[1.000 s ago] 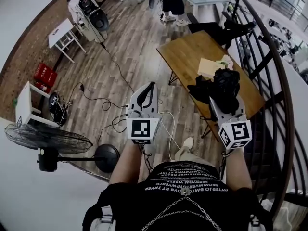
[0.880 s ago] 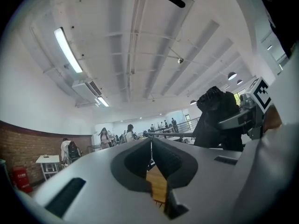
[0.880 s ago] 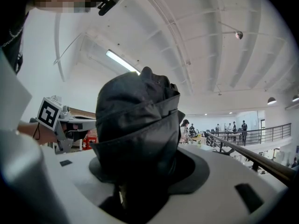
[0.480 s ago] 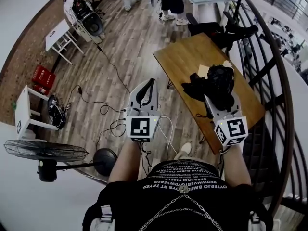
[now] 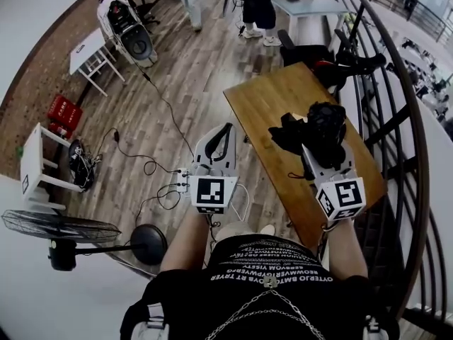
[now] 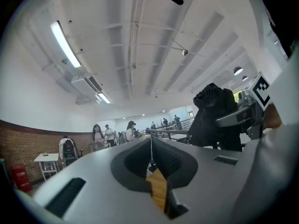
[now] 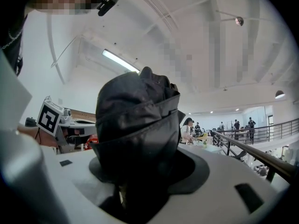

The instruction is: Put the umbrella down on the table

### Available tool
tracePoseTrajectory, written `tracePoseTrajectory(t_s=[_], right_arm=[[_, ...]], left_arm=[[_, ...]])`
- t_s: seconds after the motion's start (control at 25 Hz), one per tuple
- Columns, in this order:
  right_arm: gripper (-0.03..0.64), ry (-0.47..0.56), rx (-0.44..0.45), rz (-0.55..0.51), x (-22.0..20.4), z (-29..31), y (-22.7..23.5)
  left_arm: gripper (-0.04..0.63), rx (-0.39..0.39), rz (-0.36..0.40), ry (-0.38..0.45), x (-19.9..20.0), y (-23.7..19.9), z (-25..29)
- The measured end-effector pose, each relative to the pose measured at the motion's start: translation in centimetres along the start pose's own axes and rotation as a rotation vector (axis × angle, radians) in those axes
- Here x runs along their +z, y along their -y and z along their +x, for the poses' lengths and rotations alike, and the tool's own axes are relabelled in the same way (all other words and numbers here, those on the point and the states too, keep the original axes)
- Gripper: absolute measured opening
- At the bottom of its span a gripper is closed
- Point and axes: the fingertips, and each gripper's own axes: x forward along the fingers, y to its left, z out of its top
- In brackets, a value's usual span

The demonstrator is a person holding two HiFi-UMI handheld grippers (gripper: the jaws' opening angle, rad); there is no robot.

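Head view: right tool (image 5: 323, 147) clamps umbrella (image 5: 327, 119)

White capital lettering in three lines on the person's black shirt (image 5: 269, 269), upside down and unreadable, black-and-white square codes on the left marker cube (image 5: 213, 193) and right marker cube (image 5: 342, 197), no words.

Left tongs (image 5: 226, 127) level, apparently closed; right tongs (image 5: 320, 139) level, clamping umbrella (image 5: 328, 119)

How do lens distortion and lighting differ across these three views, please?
Head view: fisheye curves the dark metal railing, light even. Left gripper view: the ceiling strip light glares white, edges vignetted. Right gripper view: the folded black fabric umbrella sits backlit, detail dim.
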Motion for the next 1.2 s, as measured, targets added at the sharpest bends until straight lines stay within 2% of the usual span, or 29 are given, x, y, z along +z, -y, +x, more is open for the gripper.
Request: tracePoseTrajectory(t_s=[0.36,0.72,0.96,1.2], right_arm=[[0.265,-0.005,0.014,0.020,0.0,2.3,0.8],[0.265,-0.062,-0.002,0.048,0.6,8.8,3.3],[0.265,-0.090,-0.032,0.083,-3.7,10.6,4.8],[0.265,-0.128,-0.048,0.111,-6.4,12.8,6.2]], left_arm=[[0.029,-0.008,0.007,-0.010,0.1,-0.8,2.1],[0.029,-0.065,-0.011,-0.028,0.8,-3.9,10.0],[0.029,-0.098,-0.003,-0.036,-2.4,-3.3,12.8],[0.029,-0.118,0.002,-0.029,-3.4,-3.6,15.3]])
